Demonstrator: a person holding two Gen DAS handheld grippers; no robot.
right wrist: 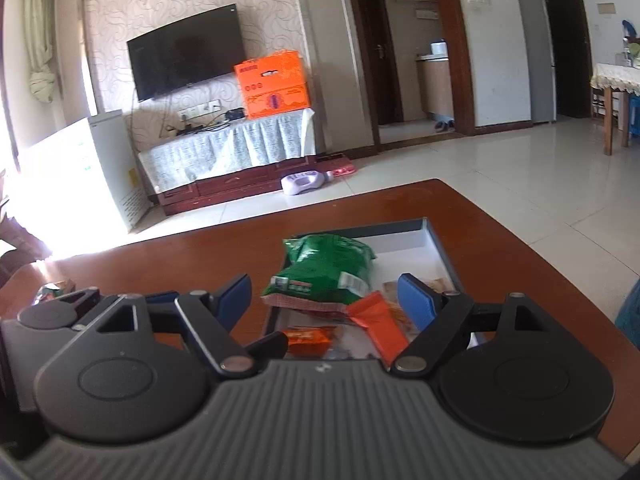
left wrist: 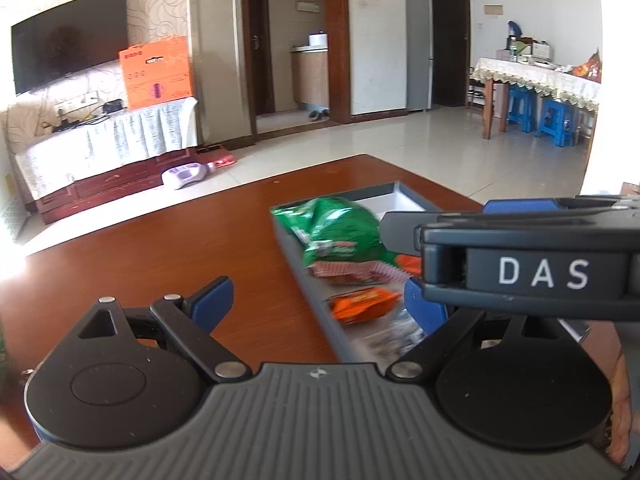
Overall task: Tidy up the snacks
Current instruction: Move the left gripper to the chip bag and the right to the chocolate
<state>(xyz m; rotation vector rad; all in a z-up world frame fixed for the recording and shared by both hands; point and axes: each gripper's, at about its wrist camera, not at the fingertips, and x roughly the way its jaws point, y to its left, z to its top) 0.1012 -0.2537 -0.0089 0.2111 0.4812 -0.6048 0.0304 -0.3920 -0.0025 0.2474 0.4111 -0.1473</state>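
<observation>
Both tongs — left tongs [left wrist: 320, 300] and right tongs [right wrist: 326, 298] — gape apart with nothing held, while the green bag [right wrist: 326, 270] and orange packets [right wrist: 378, 326] lie in the grey tray [right wrist: 440, 240] on the tabletop [left wrist: 168, 248] — probably best lifted clear before reaching for any remaining snack.

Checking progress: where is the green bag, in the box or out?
In. The green bag lies inside the box, on other snack packs.

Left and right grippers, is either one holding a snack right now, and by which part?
Nothing is held. The left gripper and right gripper both have open jaws, hovering above the grey rectangular tray where the green crinkly snack bag lies.
</observation>
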